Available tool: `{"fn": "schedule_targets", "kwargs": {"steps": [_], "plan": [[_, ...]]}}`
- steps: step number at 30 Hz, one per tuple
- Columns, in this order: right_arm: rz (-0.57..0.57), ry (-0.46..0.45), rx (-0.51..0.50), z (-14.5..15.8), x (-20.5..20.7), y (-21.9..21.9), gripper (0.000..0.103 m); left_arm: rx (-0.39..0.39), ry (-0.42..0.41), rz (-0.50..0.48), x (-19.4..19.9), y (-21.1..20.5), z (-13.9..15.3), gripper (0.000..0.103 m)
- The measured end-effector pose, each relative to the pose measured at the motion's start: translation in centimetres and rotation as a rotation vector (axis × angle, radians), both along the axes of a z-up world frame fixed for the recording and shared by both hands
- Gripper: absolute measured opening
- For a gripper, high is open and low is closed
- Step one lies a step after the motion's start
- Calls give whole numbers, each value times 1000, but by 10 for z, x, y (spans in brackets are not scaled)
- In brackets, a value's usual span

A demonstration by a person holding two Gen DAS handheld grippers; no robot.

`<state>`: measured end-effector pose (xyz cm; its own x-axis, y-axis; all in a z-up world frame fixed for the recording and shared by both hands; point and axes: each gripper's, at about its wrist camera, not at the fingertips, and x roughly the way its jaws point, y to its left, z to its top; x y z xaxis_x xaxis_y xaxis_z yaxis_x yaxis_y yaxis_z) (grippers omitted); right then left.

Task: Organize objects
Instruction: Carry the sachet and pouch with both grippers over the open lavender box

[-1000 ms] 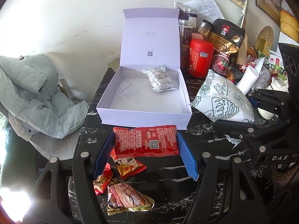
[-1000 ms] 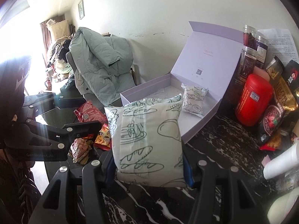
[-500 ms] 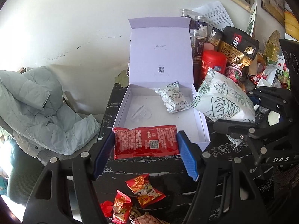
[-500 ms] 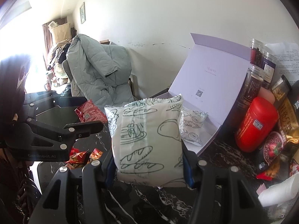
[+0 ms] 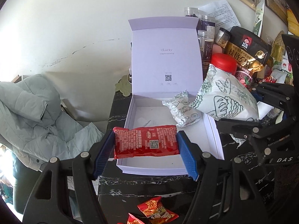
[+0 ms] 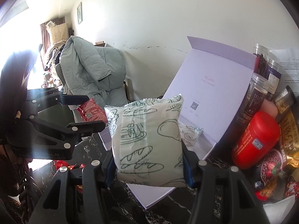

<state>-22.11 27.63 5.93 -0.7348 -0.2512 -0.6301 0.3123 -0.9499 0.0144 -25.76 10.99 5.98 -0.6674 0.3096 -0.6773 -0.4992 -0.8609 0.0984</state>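
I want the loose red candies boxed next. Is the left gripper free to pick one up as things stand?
Probably not: the left gripper is shut on the red packet over the lavender box; the red candies lie below it.

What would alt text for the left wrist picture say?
The left gripper clamps a red snack packet over an open lavender box holding one small white pouch. At right, the right gripper holds a larger white bread-print pouch.
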Motion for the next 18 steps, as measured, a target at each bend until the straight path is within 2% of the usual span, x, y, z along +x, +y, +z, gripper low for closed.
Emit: {"fn": "schedule_targets", "kwargs": {"steps": [9,18], "plan": [[-1,1,-12,1,-38,8,58,-39,48,-3,-28,11,5,67],[-39,8,-48,-3,-78,26,58,-30,39,7,-60,22,-2,67]]}}
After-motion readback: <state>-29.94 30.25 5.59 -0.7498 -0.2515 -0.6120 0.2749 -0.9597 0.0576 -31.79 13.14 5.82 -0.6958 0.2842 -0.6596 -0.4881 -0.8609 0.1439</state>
